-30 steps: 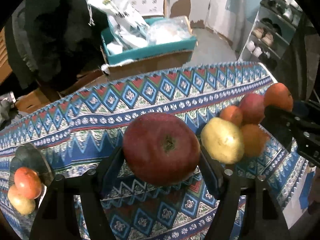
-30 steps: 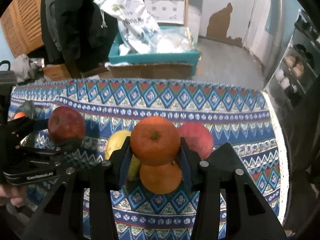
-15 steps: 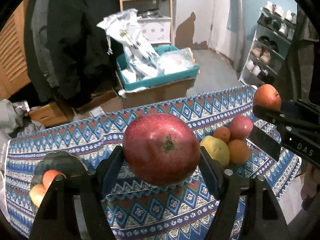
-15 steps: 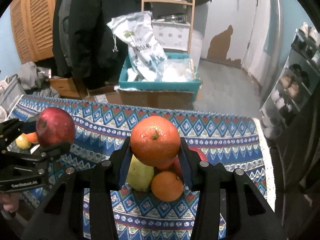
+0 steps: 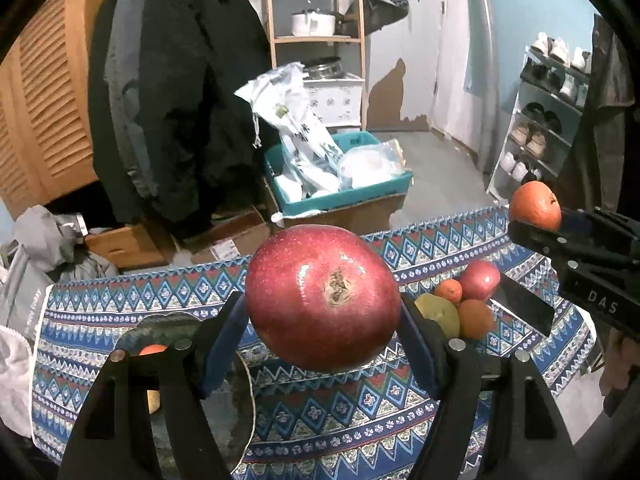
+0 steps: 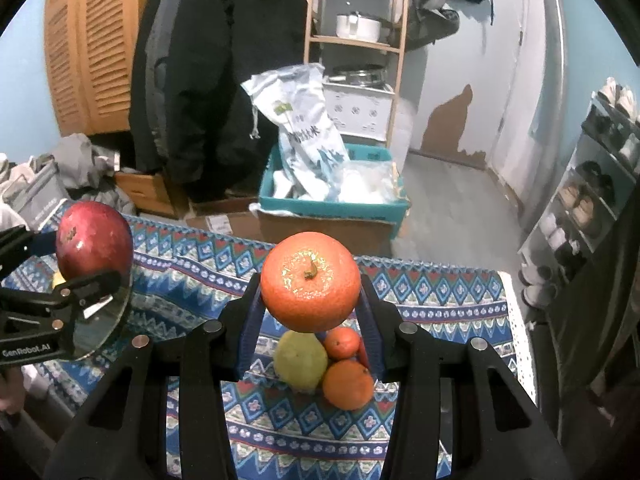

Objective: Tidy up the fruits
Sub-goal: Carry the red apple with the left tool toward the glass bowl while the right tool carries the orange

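My left gripper (image 5: pixel 322 320) is shut on a big red apple (image 5: pixel 322 297), held well above the patterned tablecloth (image 5: pixel 340 420). My right gripper (image 6: pixel 310 308) is shut on an orange (image 6: pixel 310 281), also lifted off the table. Each gripper shows in the other's view: the apple (image 6: pixel 94 240) at the left, the orange (image 5: pixel 535 205) at the right. Below on the cloth lies a cluster of fruit: a yellow-green pear (image 6: pixel 300 360), a small orange (image 6: pixel 341 343), a larger orange (image 6: pixel 347 384) and a red apple (image 5: pixel 479 280). A dark plate (image 5: pixel 160 330) at the left holds some fruit, mostly hidden by my left fingers.
Beyond the table's far edge stand a teal bin (image 6: pixel 332 208) on a cardboard box with white bags, a dark coat (image 5: pixel 176 100), a wooden shelf (image 6: pixel 356 40) and a shoe rack (image 5: pixel 548 112). A person's hand (image 5: pixel 618 364) holds the right gripper.
Both grippers have risen with their fruit still clamped and tilted up. The table and fruit cluster have dropped lower and smaller in both views, and more of the room shows.
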The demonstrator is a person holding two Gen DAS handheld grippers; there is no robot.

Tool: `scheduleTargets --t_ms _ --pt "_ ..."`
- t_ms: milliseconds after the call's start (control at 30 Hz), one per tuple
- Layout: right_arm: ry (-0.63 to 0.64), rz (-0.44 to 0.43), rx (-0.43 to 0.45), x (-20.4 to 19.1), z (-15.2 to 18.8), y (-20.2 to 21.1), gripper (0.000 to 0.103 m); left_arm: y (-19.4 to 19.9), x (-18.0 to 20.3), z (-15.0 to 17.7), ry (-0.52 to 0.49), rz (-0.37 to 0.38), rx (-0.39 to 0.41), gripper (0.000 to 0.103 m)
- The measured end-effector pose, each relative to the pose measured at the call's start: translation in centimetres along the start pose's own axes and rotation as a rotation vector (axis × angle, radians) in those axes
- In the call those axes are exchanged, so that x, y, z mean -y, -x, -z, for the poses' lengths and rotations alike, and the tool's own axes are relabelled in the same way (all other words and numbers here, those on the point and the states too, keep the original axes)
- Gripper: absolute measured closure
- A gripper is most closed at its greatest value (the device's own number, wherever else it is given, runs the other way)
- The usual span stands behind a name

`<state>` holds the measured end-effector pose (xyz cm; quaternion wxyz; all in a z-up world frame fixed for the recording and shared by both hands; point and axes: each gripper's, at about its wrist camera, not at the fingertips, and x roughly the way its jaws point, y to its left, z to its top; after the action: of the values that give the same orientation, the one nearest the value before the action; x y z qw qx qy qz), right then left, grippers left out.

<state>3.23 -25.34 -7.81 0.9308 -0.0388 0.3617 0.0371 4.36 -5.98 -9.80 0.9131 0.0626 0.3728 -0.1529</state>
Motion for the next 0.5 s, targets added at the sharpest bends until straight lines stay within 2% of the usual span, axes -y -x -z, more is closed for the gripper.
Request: scheduleTargets --t_ms 500 --pt "0.044 -0.039 0.061 -3.1 -1.6 2.9 0.059 3.7 -2.8 0.3 0.037 -0.031 0.066 0.028"
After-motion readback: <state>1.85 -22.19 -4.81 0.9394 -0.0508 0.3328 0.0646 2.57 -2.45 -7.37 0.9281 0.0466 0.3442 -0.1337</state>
